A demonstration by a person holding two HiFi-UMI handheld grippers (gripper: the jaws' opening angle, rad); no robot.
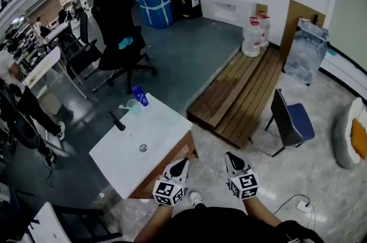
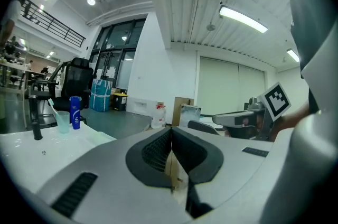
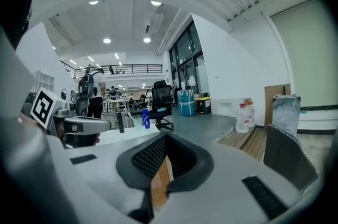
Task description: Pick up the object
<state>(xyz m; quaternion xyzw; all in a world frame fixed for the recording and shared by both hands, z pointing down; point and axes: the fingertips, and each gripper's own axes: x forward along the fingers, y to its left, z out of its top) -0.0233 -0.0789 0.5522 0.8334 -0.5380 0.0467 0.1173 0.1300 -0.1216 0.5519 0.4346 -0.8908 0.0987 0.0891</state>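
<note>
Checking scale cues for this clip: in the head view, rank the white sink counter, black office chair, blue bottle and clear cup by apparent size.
1. white sink counter
2. black office chair, though it stands farther from the camera
3. blue bottle and clear cup: they look about alike, so not ranked

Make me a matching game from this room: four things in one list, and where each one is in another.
Things:
1 blue bottle
2 water jugs
3 blue-seated chair
4 black office chair

Places:
A on the wooden platform
B on the white basin top
C on the grey floor behind the basin
D on the pale floor right of the platform

Pairs: 1-B, 2-A, 3-D, 4-C
</note>
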